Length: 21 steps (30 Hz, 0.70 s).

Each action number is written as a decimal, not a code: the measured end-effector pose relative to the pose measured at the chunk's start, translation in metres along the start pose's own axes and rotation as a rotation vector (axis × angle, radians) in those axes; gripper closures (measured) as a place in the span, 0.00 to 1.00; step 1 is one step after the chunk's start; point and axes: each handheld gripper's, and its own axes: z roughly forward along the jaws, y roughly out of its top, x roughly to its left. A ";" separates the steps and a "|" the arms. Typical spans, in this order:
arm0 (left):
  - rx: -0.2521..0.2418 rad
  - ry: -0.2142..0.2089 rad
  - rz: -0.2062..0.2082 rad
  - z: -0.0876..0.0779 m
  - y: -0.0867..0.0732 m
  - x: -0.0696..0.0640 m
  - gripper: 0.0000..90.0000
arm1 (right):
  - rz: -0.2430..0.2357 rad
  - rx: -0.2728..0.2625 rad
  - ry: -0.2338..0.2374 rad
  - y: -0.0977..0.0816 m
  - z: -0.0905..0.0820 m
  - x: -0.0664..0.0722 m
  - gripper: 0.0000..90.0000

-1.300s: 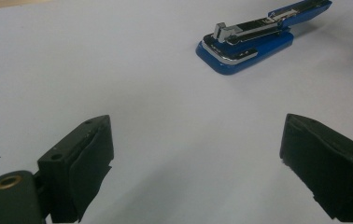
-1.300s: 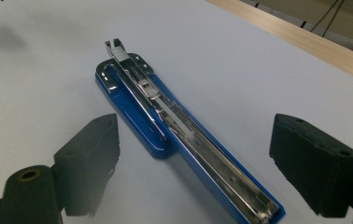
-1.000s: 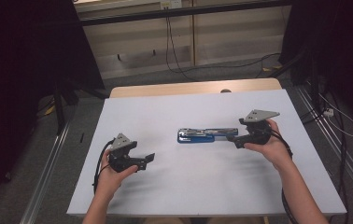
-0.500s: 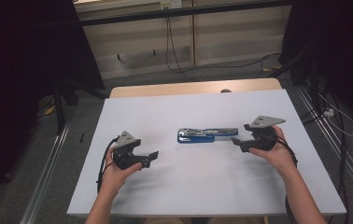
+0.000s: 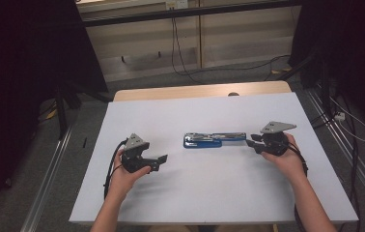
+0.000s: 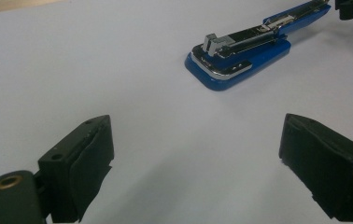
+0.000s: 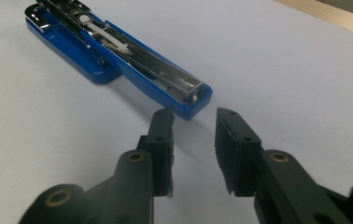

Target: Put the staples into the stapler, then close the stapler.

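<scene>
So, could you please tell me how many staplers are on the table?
1: a blue stapler lying opened out flat at the middle of the white table, between the two grippers.

- In the high view the white counter (image 5: 209,193) is evenly lit from above; the room at 9 and 3 o'clock falls to near black.
- Shadows are soft and faint, pooled just under each hand.
- Gripper views look dim and bluish, slightly grainy.
- The stapler (image 7: 118,56) shows small glare on its metal at 11 o'clock.
- Nearest gripper parts at 6 o'clock are blurred.
</scene>
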 end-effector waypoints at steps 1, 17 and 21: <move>-0.001 -0.003 -0.002 0.001 0.000 0.000 0.12 | 0.003 0.003 -0.005 0.000 0.000 0.000 0.85; -0.003 -0.013 -0.015 0.013 0.005 -0.001 0.13 | 0.020 0.038 -0.026 -0.001 0.012 -0.004 1.00; -0.003 -0.017 -0.011 0.014 0.008 -0.002 0.13 | 0.018 0.050 -0.025 -0.002 0.014 -0.005 1.00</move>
